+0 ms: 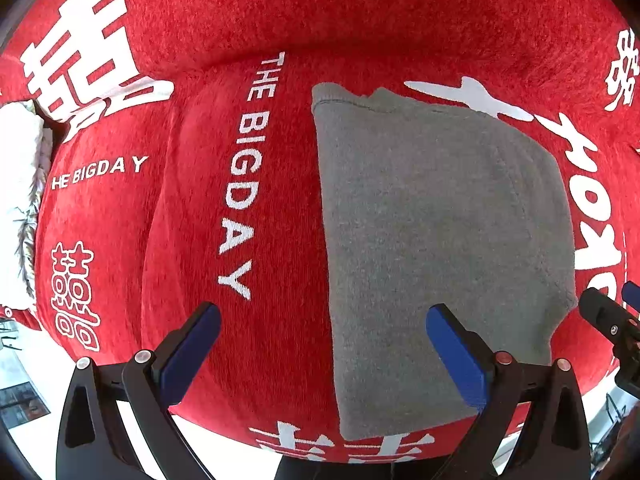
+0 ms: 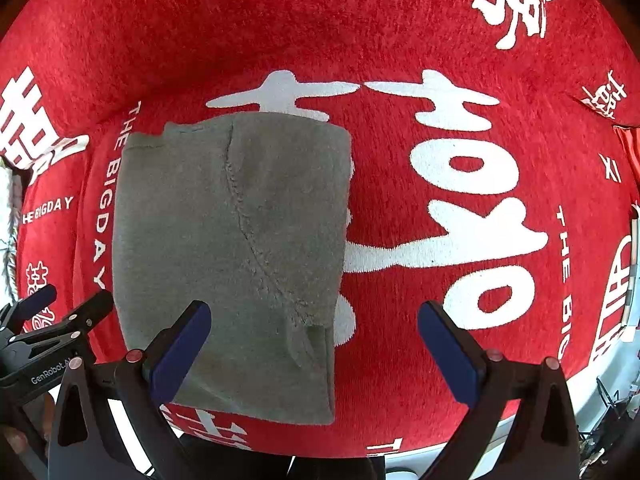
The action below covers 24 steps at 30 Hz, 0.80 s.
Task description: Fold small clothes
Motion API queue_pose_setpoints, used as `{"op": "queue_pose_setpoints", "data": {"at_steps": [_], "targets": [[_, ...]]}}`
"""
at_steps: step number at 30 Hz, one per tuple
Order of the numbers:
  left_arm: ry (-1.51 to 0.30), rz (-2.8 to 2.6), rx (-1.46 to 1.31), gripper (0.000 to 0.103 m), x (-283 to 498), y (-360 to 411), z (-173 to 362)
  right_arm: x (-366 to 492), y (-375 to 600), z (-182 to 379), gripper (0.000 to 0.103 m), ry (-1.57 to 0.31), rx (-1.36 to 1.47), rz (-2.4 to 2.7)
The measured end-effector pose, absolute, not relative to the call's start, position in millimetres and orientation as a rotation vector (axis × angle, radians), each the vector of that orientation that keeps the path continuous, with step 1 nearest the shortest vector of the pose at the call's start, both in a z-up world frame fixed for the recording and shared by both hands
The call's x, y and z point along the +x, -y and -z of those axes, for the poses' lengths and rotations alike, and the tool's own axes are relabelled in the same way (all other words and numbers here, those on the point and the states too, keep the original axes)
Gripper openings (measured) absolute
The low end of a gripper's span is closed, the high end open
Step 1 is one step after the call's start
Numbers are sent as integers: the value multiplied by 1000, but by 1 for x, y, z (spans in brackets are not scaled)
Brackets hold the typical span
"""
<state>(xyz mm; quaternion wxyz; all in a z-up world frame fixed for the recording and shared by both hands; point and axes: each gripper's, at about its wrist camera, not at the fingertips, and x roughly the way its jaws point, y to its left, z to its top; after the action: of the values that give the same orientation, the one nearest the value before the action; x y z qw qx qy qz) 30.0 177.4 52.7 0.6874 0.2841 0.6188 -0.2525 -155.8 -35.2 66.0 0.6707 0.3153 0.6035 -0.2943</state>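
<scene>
Both claws, left claw (image 1: 323, 318) and right claw (image 2: 314, 316), are hovering spread and empty over the folded grey garment (image 2: 232, 256) lying on the red blanket (image 2: 400, 40); folding seems nearly finished, perhaps needing a final tidy.

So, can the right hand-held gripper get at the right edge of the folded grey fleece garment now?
Probably yes. The right hand-held gripper is open and hovers above the folded grey fleece garment, whose right edge lies bare on the red printed cloth. Nothing seems to be in the way.
</scene>
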Motion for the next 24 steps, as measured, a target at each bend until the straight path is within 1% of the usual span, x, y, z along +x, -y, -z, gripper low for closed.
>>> {"op": "queue_pose_setpoints", "data": {"at_steps": [24], "targets": [[-1387,561,640,103,29,-181,-50,-155,35,-62,103,-1366,710,662]]}}
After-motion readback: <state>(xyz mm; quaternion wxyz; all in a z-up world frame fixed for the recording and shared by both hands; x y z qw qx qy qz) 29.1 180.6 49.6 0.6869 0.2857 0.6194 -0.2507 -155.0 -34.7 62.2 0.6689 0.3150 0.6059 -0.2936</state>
